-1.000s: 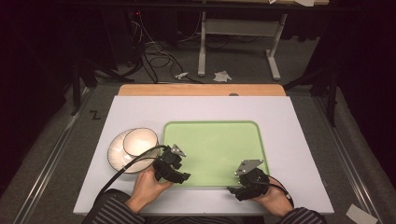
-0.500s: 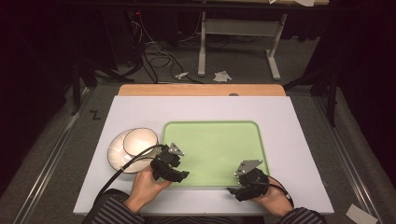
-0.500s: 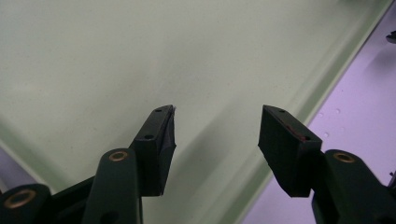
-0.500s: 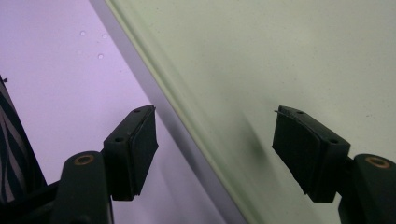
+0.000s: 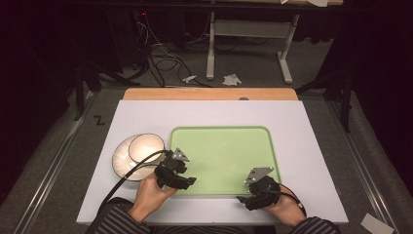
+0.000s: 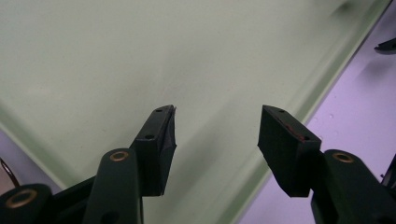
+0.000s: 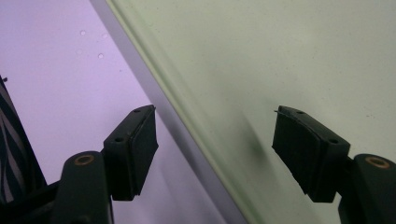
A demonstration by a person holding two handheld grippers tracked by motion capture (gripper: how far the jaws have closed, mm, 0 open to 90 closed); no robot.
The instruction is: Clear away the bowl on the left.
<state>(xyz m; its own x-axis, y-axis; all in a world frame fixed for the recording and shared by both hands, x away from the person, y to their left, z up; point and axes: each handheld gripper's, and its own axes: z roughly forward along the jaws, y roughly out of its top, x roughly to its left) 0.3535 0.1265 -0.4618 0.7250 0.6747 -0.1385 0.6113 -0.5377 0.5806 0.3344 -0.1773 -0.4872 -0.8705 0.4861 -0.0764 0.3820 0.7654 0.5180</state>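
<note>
At the lower left of the high view, two bowls [image 5: 136, 153] sit nested or overlapping on the white worktop [image 5: 214, 112], just beside the left edge of the green tray [image 5: 221, 146]. They look like glazed ceramic: stiff, breakable if knocked, and probably slick at the rim.

Right of them, the left tool [image 5: 187, 181] hangs over the tray's lower left corner. In the left gripper view its jaws stand wide apart with nothing between them, above the pale green floor of the tray [image 6: 116, 60] and close to the raised rim.

The tray lies flat in the middle of the worktop, bare inside. It appears to be thin moulded plastic: light, fairly rigid, though it may flex if lifted by one corner. Its smooth surface could slip between the black pads, so the raised rim along the near edge seems the best hold, one tool toward each corner to keep it level.

At the lower right, the right tool [image 5: 243, 199] sits at the tray's near edge. In the right gripper view its jaws are likewise spread and empty, straddling the rim of the tray [image 7: 196, 126], one jaw over the worktop and one over the tray.
</note>
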